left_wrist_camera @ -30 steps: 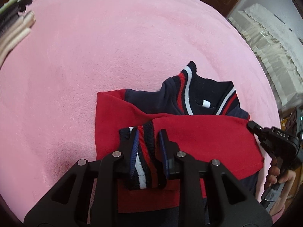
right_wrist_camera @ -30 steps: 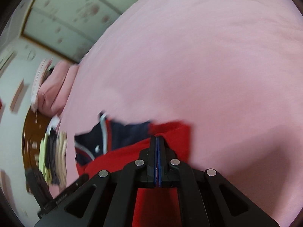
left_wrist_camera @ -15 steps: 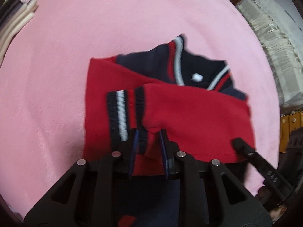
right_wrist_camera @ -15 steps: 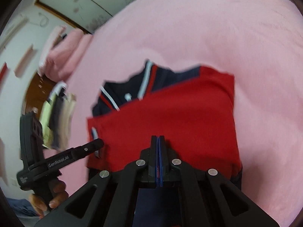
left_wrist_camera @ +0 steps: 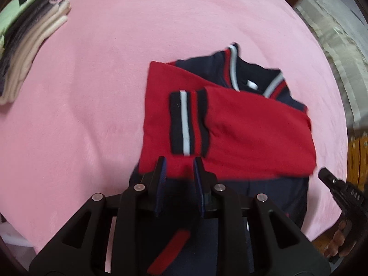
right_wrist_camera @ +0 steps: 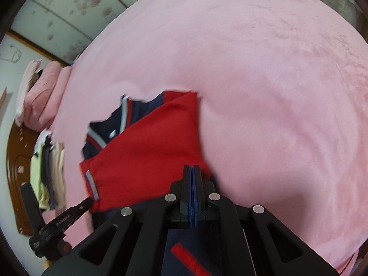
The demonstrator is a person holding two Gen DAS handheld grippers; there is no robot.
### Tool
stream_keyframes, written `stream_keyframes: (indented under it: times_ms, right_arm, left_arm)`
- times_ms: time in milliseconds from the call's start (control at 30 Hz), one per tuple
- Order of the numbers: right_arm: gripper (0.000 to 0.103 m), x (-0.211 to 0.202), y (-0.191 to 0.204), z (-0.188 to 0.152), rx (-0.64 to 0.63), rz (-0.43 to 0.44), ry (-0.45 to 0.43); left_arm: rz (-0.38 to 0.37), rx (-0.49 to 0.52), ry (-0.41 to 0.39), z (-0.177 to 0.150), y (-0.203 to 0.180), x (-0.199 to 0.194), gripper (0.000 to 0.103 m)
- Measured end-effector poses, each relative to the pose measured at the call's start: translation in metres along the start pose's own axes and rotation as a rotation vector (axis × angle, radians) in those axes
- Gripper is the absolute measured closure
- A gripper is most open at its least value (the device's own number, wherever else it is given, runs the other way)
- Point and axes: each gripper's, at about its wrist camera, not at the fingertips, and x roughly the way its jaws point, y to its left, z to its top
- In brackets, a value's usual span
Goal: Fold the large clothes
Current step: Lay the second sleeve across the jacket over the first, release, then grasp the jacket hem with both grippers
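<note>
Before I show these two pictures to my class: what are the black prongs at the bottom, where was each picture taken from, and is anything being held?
The prongs are hand-held grippers, one in each of a person's hands, each carrying a wide-angle camera looking along its fingers. One picture comes from the left gripper, the other from the right gripper. On the pink blanket lies a red and navy jacket, sleeves folded across it, striped cuff on top. A stack of folded clothes sits further off. The left gripper's fingers stand slightly apart, gripping nothing; the right gripper is shut and empty.
</note>
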Motion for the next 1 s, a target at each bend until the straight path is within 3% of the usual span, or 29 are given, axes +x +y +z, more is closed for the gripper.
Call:
stream_keyframes:
  times_ms: [100, 167, 267, 333, 433, 700, 1000]
  right_arm:
    - [0.096, -0.023, 0.0, -0.015, -0.028, 0.002, 0.008]
    - [0.092, -0.046, -0.005, -0.03, -0.059, 0.016, 0.016]
    - [0.073, -0.072, 0.01, -0.058, -0.117, 0.015, 0.004]
    - [0.053, -0.091, 0.022, -0.078, -0.175, 0.003, -0.016]
    - [0.044, -0.127, 0.033, -0.101, -0.249, -0.016, -0.049]
    - [0.032, -0.195, 0.042, -0.157, -0.329, -0.002, -0.106]
    - [0.029, -0.211, 0.022, -0.197, -0.323, 0.077, -0.073]
  left_arm:
    - [-0.017, 0.02, -0.009, -0.018, -0.01, -0.023, 0.08]
    - [-0.021, 0.038, -0.028, -0.032, -0.013, -0.042, 0.066]
    - [-0.003, 0.082, -0.088, -0.064, -0.012, -0.084, 0.056]
    - [0.001, 0.103, -0.109, -0.074, -0.016, -0.108, 0.055]
    - [-0.009, 0.121, -0.129, -0.098, -0.015, -0.139, 0.053]
    - [-0.019, 0.132, -0.16, -0.147, -0.011, -0.186, 0.047]
    - [-0.033, 0.097, -0.129, -0.187, 0.007, -0.179, 0.047]
